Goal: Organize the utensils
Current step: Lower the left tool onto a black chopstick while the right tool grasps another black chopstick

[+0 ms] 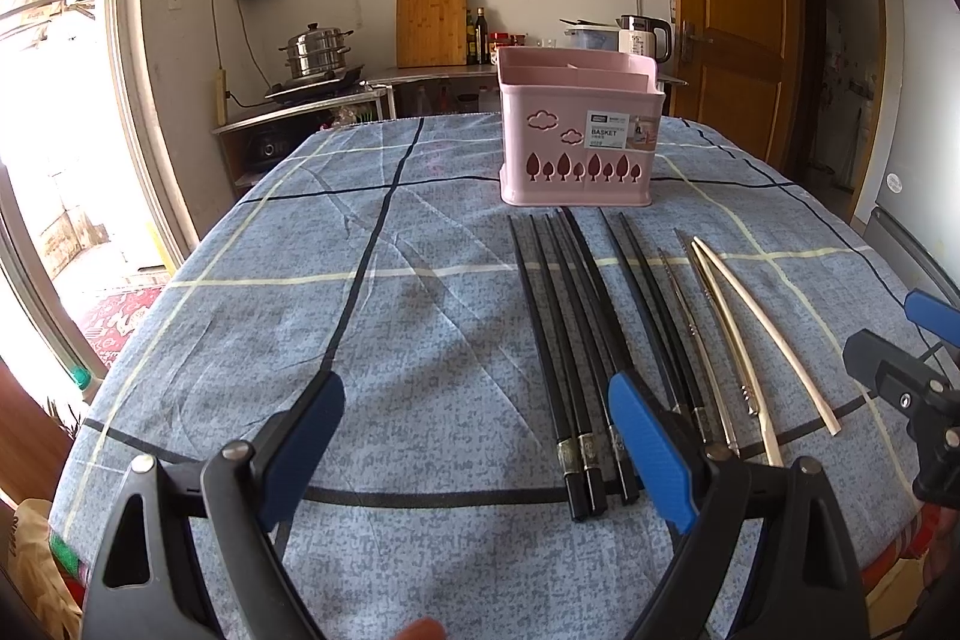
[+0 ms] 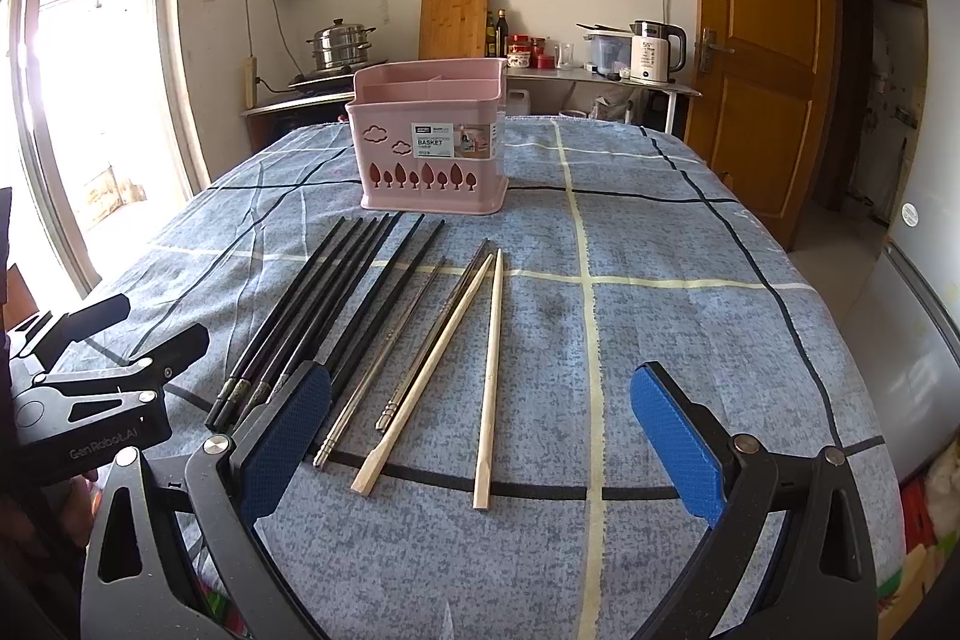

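Observation:
A pink utensil basket (image 1: 576,142) (image 2: 432,148) with inner compartments stands at the far middle of the table. In front of it lie several black chopsticks (image 1: 570,340) (image 2: 312,304), two metal chopsticks (image 1: 699,334) (image 2: 390,352) and two pale wooden chopsticks (image 1: 774,334) (image 2: 489,376), side by side, pointing toward the basket. My left gripper (image 1: 480,448) is open above the near ends of the black chopsticks, holding nothing. My right gripper (image 2: 480,448) is open over the near ends of the wooden chopsticks, holding nothing. Each gripper shows at the edge of the other's view.
The table wears a blue checked cloth (image 1: 300,316) (image 2: 690,340). Behind it a counter holds a steamer pot (image 1: 315,52), a bamboo cutting board (image 2: 454,17), bottles and a kettle (image 2: 654,52). A wooden door (image 2: 762,58) stands at the right.

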Motion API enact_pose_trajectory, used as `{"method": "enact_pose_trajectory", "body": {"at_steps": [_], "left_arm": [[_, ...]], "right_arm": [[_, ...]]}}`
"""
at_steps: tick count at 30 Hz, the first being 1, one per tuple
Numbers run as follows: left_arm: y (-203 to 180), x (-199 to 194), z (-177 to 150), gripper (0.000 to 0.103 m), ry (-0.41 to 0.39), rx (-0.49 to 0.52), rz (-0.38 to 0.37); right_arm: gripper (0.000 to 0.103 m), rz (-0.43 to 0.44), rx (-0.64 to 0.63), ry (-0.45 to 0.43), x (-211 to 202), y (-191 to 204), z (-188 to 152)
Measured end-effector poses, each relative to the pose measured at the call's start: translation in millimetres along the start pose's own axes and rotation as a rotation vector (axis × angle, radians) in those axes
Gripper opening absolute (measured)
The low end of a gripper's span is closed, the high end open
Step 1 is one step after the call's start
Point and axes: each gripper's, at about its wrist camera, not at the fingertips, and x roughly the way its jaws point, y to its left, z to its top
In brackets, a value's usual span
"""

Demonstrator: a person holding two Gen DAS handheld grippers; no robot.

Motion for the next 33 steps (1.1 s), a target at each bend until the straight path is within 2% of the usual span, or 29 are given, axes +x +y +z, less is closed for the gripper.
{"method": "enact_pose_trajectory", "body": {"at_steps": [10, 12, 14, 15, 18, 20, 23, 26, 33], "left_arm": [[0, 15, 14, 0.091, 0.004, 0.022, -0.037], [2, 18, 20, 0.089, -0.003, 0.015, -0.045], [2, 20, 26, 0.087, -0.015, 0.019, -0.024], [3, 23, 30, 0.087, -0.021, 0.026, -0.014], [6, 31, 40, 0.087, -0.009, 0.026, -0.046], [9, 39, 47, 0.081, 0.006, 0.011, -0.083], [9, 57, 55, 0.073, 0.044, 0.019, -0.093], [12, 79, 62, 0.066, 0.096, 0.004, -0.133], [9, 113, 71, 0.055, 0.166, 0.012, -0.197]], "right_arm": [[0.1, 0.016, 0.003, 0.001, 12, -2, 10], [0.097, 0.021, 0.007, 0.001, 17, -3, 15], [0.087, 0.02, 0.008, 0.003, 22, -3, 20], [0.086, 0.022, 0.01, 0.006, 25, -3, 22], [0.08, 0.038, 0.012, 0.014, 36, -3, 31], [0.07, 0.053, 0.015, 0.028, 43, -3, 36], [0.055, 0.075, 0.024, 0.053, 56, -3, 44], [0.045, 0.103, 0.024, 0.086, 72, -2, 51], [0.033, 0.179, 0.036, 0.171, 111, 5, 68]]}}
